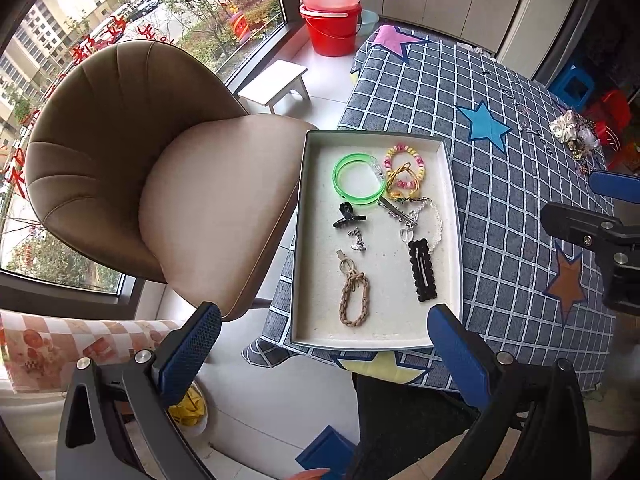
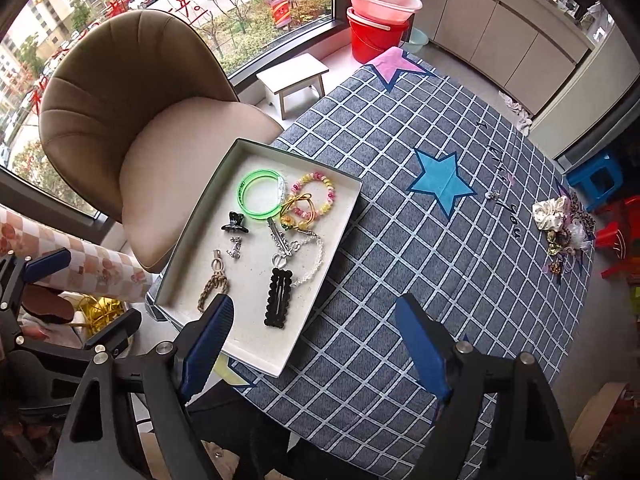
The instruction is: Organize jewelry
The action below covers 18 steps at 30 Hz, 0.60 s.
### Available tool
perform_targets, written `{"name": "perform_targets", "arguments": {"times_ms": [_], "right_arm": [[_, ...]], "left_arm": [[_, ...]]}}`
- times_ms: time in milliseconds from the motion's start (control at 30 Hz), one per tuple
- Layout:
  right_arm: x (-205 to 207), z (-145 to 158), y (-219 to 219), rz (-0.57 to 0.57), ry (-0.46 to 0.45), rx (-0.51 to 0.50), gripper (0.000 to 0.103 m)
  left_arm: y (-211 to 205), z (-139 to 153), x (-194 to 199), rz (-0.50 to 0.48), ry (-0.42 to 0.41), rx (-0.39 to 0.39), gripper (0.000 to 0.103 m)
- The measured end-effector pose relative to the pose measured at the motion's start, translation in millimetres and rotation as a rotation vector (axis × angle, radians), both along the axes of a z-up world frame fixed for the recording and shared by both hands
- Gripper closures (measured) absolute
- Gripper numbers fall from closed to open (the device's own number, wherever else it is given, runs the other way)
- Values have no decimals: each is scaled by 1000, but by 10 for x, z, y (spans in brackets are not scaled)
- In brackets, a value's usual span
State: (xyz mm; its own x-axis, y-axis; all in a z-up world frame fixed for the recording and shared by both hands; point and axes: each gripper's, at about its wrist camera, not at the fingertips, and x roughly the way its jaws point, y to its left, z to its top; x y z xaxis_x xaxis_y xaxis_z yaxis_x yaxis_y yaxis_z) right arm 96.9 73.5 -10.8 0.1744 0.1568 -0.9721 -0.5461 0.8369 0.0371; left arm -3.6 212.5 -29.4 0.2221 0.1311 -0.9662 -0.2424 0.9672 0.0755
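A shallow white tray (image 1: pixel 452 216) (image 2: pixel 188 240) lies at the table's left edge. It holds a green bangle (image 1: pixel 356 180) (image 2: pixel 260 196), a pink-yellow bead bracelet (image 1: pixel 404 160) (image 2: pixel 316 192), a black claw clip (image 1: pixel 348 216) (image 2: pixel 236 222), a black snap clip (image 1: pixel 422 270) (image 2: pixel 278 296), a braided tan band (image 1: pixel 354 296) (image 2: pixel 212 286) and a silver chain (image 1: pixel 434 216). A pile of loose jewelry and scrunchies (image 2: pixel 560 224) (image 1: pixel 572 136) lies at the far right. My left gripper (image 1: pixel 324 344) is open and empty near the tray's front edge. My right gripper (image 2: pixel 316 340) is open and empty over the tray's near right corner.
The round table has a grey checked cloth with stars (image 2: pixel 440 184). A tan chair (image 1: pixel 140 184) stands left of the tray. A white stool (image 2: pixel 296 80) and red bucket (image 2: pixel 372 36) stand by the window. A small silver piece (image 2: pixel 493 195) lies mid-table.
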Motion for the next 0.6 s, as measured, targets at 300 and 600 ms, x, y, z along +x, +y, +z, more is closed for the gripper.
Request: {"name": "perform_targets", "arguments": {"times_ms": [300, 600], "right_arm": [[-12, 47, 36, 12, -17, -12, 18], [-24, 40, 52, 15, -13, -13, 18]], "left_arm": [[-38, 64, 1, -12, -10, 15, 0], [-34, 71, -12, -9, -9, 14, 0]]}}
